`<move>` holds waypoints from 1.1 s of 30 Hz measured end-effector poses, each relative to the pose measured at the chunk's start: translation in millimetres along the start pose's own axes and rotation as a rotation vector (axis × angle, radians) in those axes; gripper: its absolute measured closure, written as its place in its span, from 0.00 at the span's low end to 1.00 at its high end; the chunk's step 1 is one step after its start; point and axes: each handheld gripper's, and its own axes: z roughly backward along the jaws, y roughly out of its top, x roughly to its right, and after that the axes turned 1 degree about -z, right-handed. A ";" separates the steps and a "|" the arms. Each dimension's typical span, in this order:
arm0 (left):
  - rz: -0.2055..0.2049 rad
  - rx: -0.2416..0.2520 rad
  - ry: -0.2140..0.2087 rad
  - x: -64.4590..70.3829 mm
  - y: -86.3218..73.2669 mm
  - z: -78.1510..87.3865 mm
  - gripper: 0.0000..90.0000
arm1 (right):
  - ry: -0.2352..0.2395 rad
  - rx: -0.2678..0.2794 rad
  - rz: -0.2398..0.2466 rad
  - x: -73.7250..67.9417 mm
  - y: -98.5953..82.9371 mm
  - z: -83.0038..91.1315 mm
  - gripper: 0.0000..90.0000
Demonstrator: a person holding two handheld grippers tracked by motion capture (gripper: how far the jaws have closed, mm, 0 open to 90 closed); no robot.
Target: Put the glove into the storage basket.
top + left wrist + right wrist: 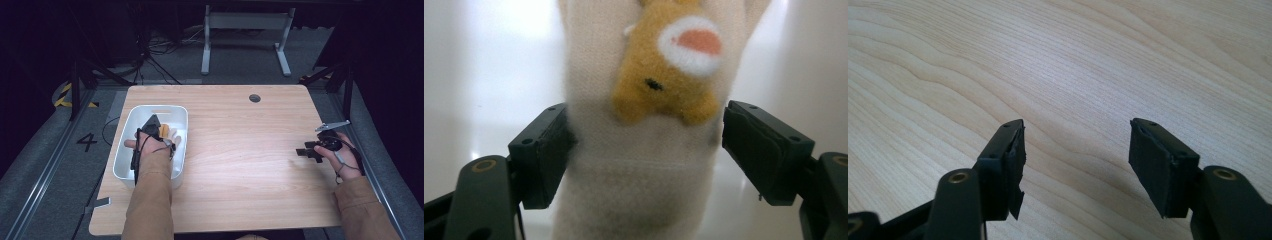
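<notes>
Right now a cream knitted glove with a yellow plush animal patch is lying inside the white plastic bin on the left side of the table, and the left gripper is straddling its cuff. The jaws are standing wide apart, one pad pressing against the fabric edge on one side, the other sitting just beside it, so nothing is being clamped yet.

Several things could be going wrong from here. Soft, fluffy knit is compressing easily, so a close taken this shallow may be catching only a thin fold and letting the glove slide out on the lift. The wide cuff may also be bunching unevenly, leaving the glove dangling and snagging on the bin's rim. Pushing lower risks the jaws hitting the smooth bin floor.

The right gripper is hovering over bare wood near the table's right edge, jaws spread and empty.

The light wooden table is showing a round cable hole near its far edge. Beyond it, grey carpet, a white desk frame, trailing cables and a floor marking "4" are sitting in a dim room.
</notes>
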 end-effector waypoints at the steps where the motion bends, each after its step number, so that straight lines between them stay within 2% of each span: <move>1: -0.030 0.006 0.013 -0.9 0.8 2.5 0.25 | 0.001 -0.001 -0.001 0.1 0.1 0.0 0.45; 10: -0.060 0.079 -0.001 1.1 5.0 20.0 0.24 | 0.003 0.001 0.004 0.0 3.0 -1.6 0.45; 13: -0.059 0.137 -0.006 1.4 6.6 31.4 0.25 | 0.009 0.009 0.016 -1.4 8.5 -4.3 0.45; 15: -0.061 0.153 -0.012 1.4 6.7 33.2 0.25 | 0.008 0.009 0.020 -2.0 9.7 -5.3 0.45; 17: -0.075 0.194 -0.029 0.7 7.5 40.4 0.26 | 0.015 0.007 0.022 -3.3 12.0 -7.6 0.45; 19: -0.083 0.213 -0.034 0.6 7.9 42.6 0.26 | 0.017 0.005 0.025 -3.1 12.4 -8.0 0.45; 20: -0.088 0.224 -0.042 0.5 8.4 45.1 0.26 | 0.017 0.004 0.024 -3.0 12.7 -8.2 0.45; 21: -0.095 0.256 -0.053 0.2 8.9 49.6 0.32 | 0.015 0.006 0.024 -2.7 13.2 -8.2 0.45; 22: -0.095 0.256 -0.053 0.2 8.9 49.6 0.32 | 0.015 0.006 0.024 -2.7 13.2 -8.2 0.45; 23: -0.111 0.288 -0.054 1.1 8.8 54.5 0.32 | 0.015 0.010 0.026 -2.2 14.0 -7.8 0.45; 24: -0.111 0.288 -0.054 1.1 8.8 54.5 0.32 | 0.015 0.010 0.026 -2.2 14.0 -7.8 0.45; 25: -0.124 0.313 -0.059 2.2 8.4 57.3 0.32 | 0.014 0.012 0.025 -2.5 14.2 -7.8 0.45; 27: -0.163 0.351 -0.086 6.0 6.8 63.7 0.32 | 0.014 0.009 0.026 -2.7 13.9 -7.4 0.45; 30: -0.183 0.370 -0.097 10.3 4.7 68.4 0.32 | 0.014 0.010 0.025 -2.5 13.5 -6.8 0.45; 31: -0.209 0.386 -0.120 15.5 2.4 72.7 0.32 | 0.011 0.011 0.024 -2.9 12.8 -6.2 0.45; 32: -0.209 0.386 -0.120 15.5 2.4 72.7 0.32 | 0.011 0.011 0.024 -2.9 12.8 -6.2 0.45; 33: -0.242 0.406 -0.148 22.4 -0.6 77.0 0.32 | 0.011 0.012 0.024 -2.7 11.7 -5.1 0.45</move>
